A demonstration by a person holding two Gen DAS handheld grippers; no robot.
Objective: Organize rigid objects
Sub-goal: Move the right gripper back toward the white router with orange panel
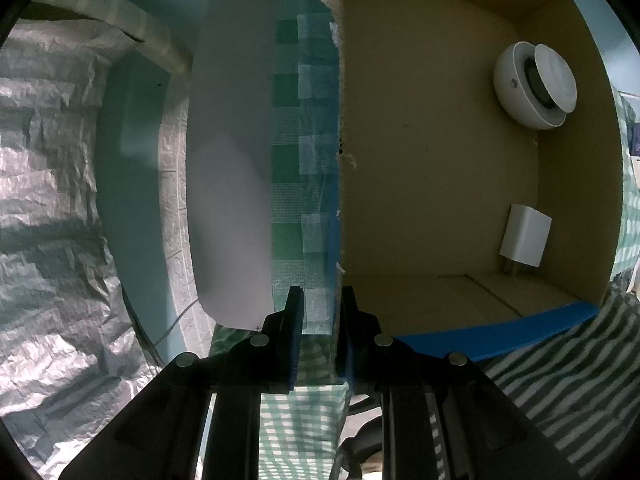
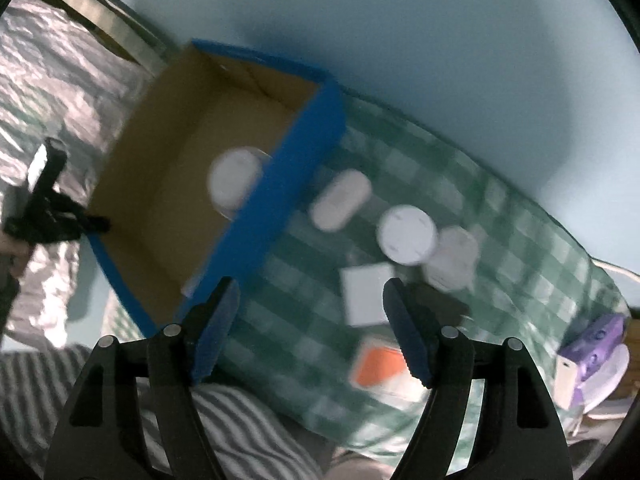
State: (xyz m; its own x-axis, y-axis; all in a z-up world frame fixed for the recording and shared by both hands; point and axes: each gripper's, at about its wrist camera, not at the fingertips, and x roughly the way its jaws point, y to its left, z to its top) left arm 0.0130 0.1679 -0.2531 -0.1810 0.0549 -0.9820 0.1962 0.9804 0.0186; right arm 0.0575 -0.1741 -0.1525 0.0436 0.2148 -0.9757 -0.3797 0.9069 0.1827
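A blue cardboard box [image 1: 520, 332] with a brown inside holds a round white device [image 1: 532, 84] and a white charger plug [image 1: 524, 242]. My left gripper [image 1: 320, 320] is shut on the box's left wall [image 1: 339, 160]. In the right wrist view the box [image 2: 280, 184] stands on the green checked cloth, with the left gripper [image 2: 52, 208] at its far edge. My right gripper [image 2: 310, 328] is open and empty above the cloth. Beside the box lie a white oval object [image 2: 340, 200], a white round disc [image 2: 406, 234], a white square box [image 2: 366, 294] and an orange-topped box [image 2: 380, 366].
A green checked cloth [image 2: 520, 240] covers the table. A purple and white item [image 2: 592, 348] lies at the right edge. Crinkled silver foil [image 1: 48, 200] and a white panel [image 1: 228, 160] are left of the box. A pale blue wall [image 2: 400, 20] is behind.
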